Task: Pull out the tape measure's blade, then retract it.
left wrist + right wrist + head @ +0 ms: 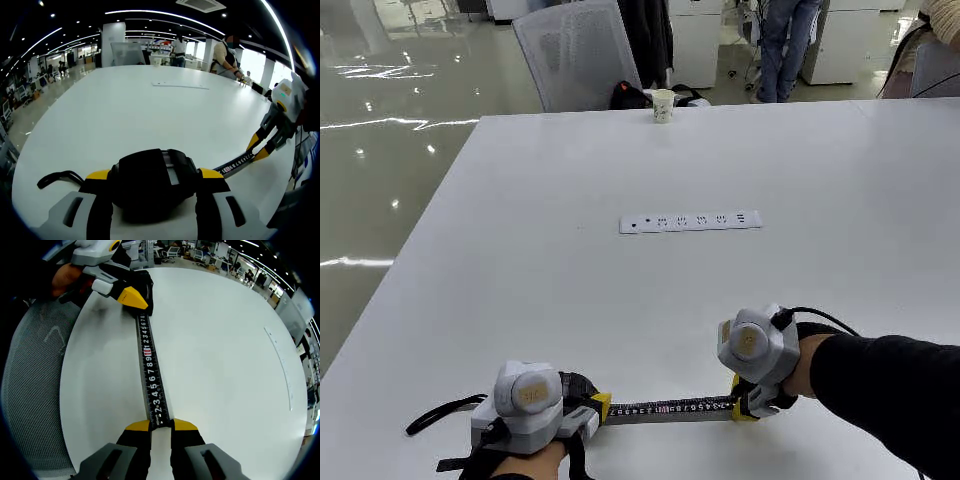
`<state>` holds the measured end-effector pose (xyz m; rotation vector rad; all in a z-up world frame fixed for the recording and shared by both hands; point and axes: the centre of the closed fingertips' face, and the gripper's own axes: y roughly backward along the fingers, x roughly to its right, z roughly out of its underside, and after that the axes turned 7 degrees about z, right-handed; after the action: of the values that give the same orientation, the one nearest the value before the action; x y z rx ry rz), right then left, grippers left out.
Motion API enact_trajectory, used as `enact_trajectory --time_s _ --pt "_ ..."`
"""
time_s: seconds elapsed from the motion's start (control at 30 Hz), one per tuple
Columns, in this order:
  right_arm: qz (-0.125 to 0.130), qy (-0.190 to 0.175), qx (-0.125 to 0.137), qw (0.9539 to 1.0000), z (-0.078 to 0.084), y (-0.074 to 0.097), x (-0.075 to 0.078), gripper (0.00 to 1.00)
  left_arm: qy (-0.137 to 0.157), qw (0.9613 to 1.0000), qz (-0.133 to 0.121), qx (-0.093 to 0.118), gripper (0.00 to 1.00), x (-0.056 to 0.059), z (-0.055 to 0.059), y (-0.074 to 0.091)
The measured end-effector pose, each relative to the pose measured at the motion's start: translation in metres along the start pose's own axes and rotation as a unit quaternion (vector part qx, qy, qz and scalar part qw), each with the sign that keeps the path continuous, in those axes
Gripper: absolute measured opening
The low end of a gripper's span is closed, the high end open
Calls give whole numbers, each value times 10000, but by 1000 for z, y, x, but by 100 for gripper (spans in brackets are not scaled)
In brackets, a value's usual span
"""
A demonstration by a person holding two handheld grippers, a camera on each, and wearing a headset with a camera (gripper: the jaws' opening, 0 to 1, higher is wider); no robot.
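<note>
A black tape measure case sits clamped between the yellow-tipped jaws of my left gripper, low on the near edge of the white table. In the head view the left gripper is at the bottom left. The blade runs out flat along the table to the right. My right gripper is shut on the blade's end near the first centimetre marks, and in the head view the right gripper is at the bottom right. The blade shows numbers up to about fifteen. A black wrist strap trails left of the case.
A white power strip lies mid-table. A paper cup stands at the far edge, with a grey mesh chair behind it. A person's legs stand beyond the table. A mesh chair seat is beside the table's near edge.
</note>
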<state>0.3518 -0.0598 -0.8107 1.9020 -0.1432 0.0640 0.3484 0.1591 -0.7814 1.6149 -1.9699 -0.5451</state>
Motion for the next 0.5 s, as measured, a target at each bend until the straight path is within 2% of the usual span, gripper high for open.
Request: enact_trajectory --time_s 0.5 --pt "20 -74 6 10000 -4 -1 -1 11 3 10000 -4 -1 63 0 0 1"
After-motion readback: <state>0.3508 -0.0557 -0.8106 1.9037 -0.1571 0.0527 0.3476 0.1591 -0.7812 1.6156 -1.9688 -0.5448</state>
